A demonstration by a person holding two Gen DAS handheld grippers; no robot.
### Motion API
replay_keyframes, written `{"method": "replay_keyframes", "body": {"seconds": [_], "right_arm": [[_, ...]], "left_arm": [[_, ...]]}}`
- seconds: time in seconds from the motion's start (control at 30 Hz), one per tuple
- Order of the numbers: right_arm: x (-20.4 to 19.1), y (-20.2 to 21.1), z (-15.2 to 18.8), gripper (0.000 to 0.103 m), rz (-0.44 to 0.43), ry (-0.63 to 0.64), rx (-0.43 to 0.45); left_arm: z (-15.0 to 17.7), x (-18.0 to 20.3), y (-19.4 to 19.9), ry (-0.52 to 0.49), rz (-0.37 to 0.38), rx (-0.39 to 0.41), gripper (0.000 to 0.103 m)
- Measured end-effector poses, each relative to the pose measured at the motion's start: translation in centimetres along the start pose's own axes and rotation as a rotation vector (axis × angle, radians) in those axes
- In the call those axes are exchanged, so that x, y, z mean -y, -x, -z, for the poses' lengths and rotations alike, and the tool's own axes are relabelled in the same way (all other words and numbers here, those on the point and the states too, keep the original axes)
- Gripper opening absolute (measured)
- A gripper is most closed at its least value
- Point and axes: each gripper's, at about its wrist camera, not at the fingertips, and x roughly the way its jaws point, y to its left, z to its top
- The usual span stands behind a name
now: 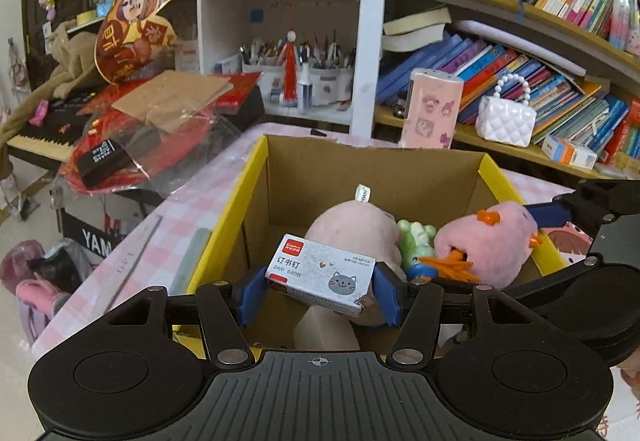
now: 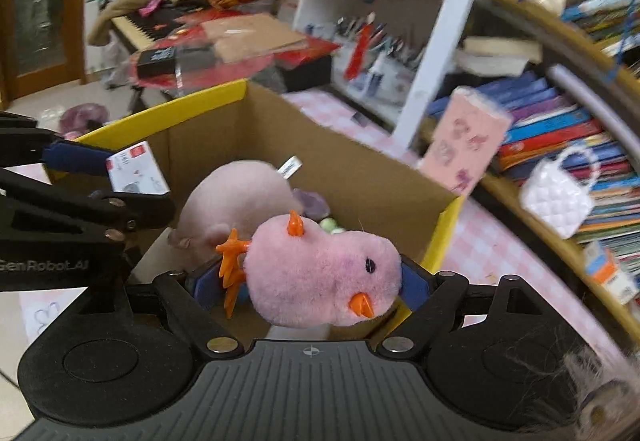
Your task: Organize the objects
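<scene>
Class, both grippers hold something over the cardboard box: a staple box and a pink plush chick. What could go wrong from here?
1. The left gripper pinches the staple box only by its ends; it might twist loose.
2. The right gripper is close beside it over the cardboard box; they could bump.
3. The chick may land on the plush below and roll.

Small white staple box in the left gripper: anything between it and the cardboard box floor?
Partly. The white staple box, clamped in the left gripper, hangs over a pale pink plush already inside the yellow-rimmed cardboard box; bare floor shows nearer.
</scene>
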Motion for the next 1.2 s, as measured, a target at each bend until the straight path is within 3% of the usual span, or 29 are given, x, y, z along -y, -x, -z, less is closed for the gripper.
{"method": "replay_keyframes", "body": {"seconds": [0.17, 0.23, 0.4, 0.63, 0.83, 1.03, 1.2], "right_arm": [[0.5, -0.4, 0.1, 0.085, -0.038, -0.047, -0.028], [0.5, -0.2, 0.3, 0.085, -0.032, -0.055, -0.022], [-0.1, 1.7, 0.8, 0.087, 0.006, -0.047, 0.040], [-0.1, 6.6, 2.2, 0.087, 0.071, -0.185, 0.118], [-0.7, 11.3, 5.5, 0.087, 0.194, -0.313, 0.129], [-1.5, 15.1, 10.1, 0.088, 0.336, -0.561, 0.075], [-3.7, 17.4, 13.5, 0.088, 0.433, -0.678, 0.039]], "left_arm": [[-0.2, -0.1, -0.6, 0.019, 0.017, -0.031, 0.060], [-0.2, 0.0, -0.5, 0.021, 0.007, -0.025, 0.069], [-0.5, 0.6, 1.3, 0.001, 0.027, 0.025, 0.081], [-0.6, 1.2, 5.5, 0.004, 0.060, 0.119, 0.088], [0.8, 1.8, 8.5, -0.030, 0.065, 0.143, 0.095], [4.3, 2.5, 10.0, -0.082, 0.059, 0.080, 0.096], [7.0, 3.3, 11.2, -0.114, 0.080, 0.035, 0.096]]}}
